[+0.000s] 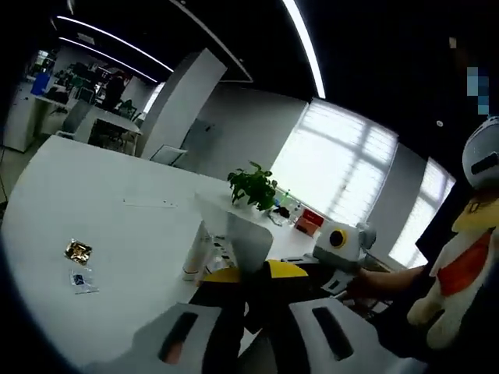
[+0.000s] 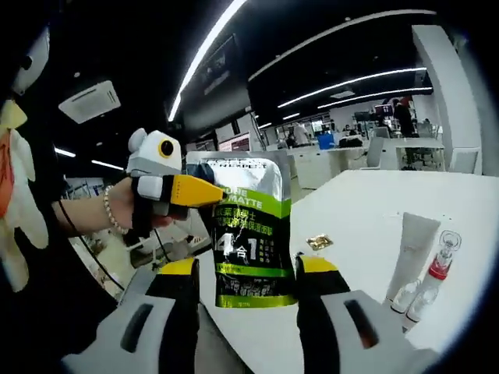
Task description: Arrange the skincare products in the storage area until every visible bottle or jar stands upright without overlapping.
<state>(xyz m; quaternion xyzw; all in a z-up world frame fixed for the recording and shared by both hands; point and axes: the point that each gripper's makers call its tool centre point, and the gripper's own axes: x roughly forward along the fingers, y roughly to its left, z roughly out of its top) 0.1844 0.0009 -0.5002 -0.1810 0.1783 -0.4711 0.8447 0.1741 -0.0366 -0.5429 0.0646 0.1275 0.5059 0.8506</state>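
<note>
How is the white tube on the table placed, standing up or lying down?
Standing up. In the right gripper view the white tube rises from the table on its lower end, beside a small clear bottle with a red collar.

Pouch (image 2: 251, 234): its upper left corner is covered by the left gripper (image 2: 175, 191); the small print is too fine to read.
Tube (image 2: 412, 251) right of the pouch: its lower end is hidden behind two small clear bottles (image 2: 417, 296), whose bases sit behind the right gripper's (image 2: 249, 312) jaw.
Gold packet (image 2: 319, 242) right of the pouch: too small to tell what it is.
Pouch in the left gripper view (image 1: 248, 243): seen from the back, its lower edge hidden between yellow jaw tips.
Items right of the plant (image 1: 253, 185): red box and bottles, too small to identify.
Plush toy (image 1: 460, 265): cut off by the rim.
Packets on the table (image 1: 78, 226): labels unreadable.
</note>
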